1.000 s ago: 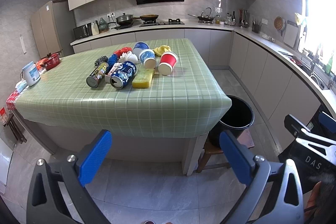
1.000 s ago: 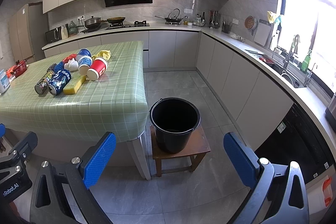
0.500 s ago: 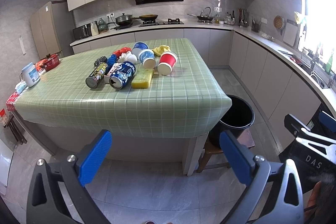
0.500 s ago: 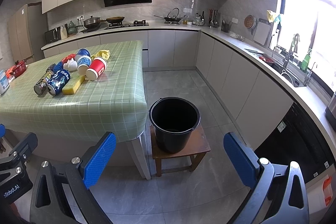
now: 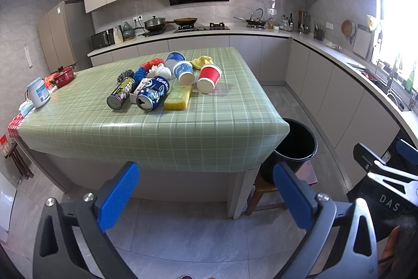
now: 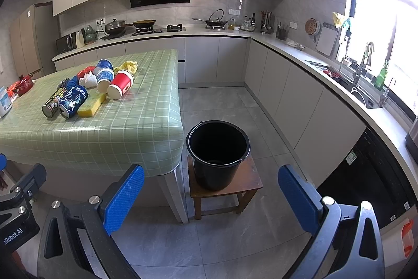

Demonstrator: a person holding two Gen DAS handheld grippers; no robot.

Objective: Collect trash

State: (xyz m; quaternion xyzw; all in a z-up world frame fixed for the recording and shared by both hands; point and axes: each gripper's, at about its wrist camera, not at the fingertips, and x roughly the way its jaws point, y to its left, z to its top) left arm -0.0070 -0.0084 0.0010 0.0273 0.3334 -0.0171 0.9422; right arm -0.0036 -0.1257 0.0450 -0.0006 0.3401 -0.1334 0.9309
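A pile of trash lies on the green checked table [image 5: 214, 122]: a blue Pepsi can [image 5: 153, 94], a dark can [image 5: 120, 94], a yellow sponge [image 5: 178, 97], a red paper cup [image 5: 208, 78], a blue and white cup [image 5: 183, 72], white tissue [image 5: 159, 71] and a yellow glove [image 5: 201, 61]. A black bucket [image 6: 218, 153] stands on a small wooden stool [image 6: 230, 190] beside the table's right corner. My left gripper [image 5: 206, 196] is open and empty, low before the table. My right gripper [image 6: 211, 198] is open and empty, before the bucket.
The table [image 6: 135, 111] also shows in the right wrist view, with the red cup [image 6: 120, 88] and Pepsi can [image 6: 73, 101] on it. A red pot [image 5: 61, 76] and white jar [image 5: 39, 92] sit at its left end. Grey cabinets [image 6: 300, 93] line the right side.
Both views have shifted very slightly; the table and bucket sit almost where they were. Both grippers stay open and empty.
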